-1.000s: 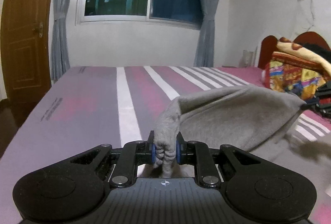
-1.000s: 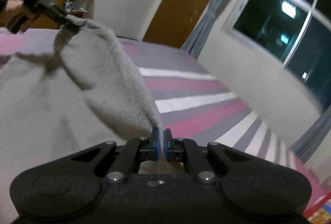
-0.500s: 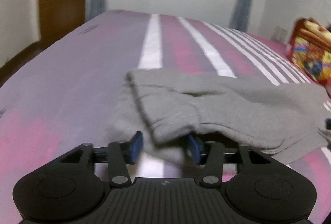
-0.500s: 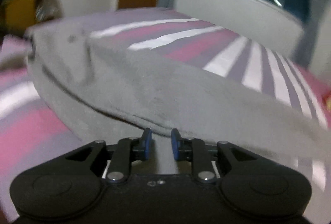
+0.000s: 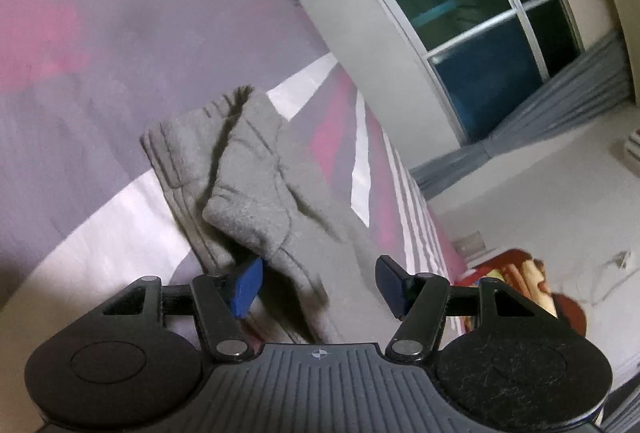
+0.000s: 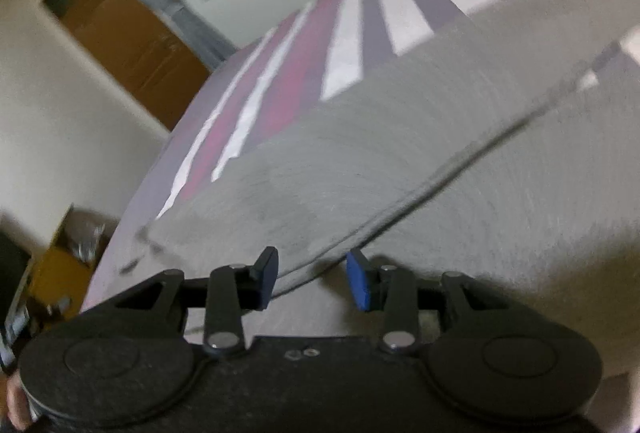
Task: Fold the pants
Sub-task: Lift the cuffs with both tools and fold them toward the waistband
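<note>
The soft grey fleece pants (image 5: 256,189) lie limp on the striped pink-and-purple bed (image 5: 80,73), cuffs bunched near its side edge. The left gripper (image 5: 318,283) and right gripper (image 6: 312,279) are both opening, pads clear of the cloth lying between them. Light and floppy, likely to sag; best pinched at thick ribbed cuffs or waistband corners.

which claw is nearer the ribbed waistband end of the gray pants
Left. The left claw sits right at the ribbed waistband, its jaws opening with bunched fabric between them. The right claw, jaws also opening, is over a plain flat stretch of the gray pants; no waistband shows there.
</note>
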The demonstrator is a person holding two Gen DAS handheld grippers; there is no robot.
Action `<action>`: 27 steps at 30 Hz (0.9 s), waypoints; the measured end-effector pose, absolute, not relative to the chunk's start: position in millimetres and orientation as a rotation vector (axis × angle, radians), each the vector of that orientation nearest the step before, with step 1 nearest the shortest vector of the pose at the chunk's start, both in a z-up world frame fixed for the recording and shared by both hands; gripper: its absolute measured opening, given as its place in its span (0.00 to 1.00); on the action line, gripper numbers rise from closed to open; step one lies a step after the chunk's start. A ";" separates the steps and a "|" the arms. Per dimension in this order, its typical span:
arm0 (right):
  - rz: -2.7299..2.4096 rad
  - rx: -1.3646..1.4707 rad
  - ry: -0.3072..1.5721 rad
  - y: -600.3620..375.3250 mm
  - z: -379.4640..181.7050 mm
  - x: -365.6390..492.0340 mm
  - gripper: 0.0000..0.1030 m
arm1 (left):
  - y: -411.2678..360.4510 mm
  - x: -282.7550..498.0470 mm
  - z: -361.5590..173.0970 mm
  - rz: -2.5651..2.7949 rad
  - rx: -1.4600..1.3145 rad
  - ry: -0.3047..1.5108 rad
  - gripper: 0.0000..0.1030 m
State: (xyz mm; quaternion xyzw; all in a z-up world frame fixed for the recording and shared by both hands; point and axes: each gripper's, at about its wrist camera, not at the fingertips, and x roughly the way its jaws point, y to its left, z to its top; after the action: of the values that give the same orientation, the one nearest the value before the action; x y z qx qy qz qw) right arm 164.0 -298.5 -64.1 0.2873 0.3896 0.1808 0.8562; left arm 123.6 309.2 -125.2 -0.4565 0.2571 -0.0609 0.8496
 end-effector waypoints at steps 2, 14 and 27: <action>0.367 0.637 0.826 -296.6 -73.7 160.8 0.37 | 307.7 126.2 -130.2 -0.126 -0.994 0.522 0.60; 0.301 0.786 0.834 -310.1 -99.3 184.1 0.05 | 322.1 166.6 -120.9 -0.082 -0.927 0.552 0.25; 0.347 0.593 0.827 -284.2 -114.8 83.6 0.04 | 362.4 174.4 -127.3 -0.081 -0.807 0.734 0.24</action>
State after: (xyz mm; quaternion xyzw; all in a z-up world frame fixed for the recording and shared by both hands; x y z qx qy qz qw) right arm 83.6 -284.2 -114.8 0.2826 0.3939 0.1652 0.8589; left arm 174.4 362.4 -127.3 -0.3838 0.3491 -0.0386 0.8540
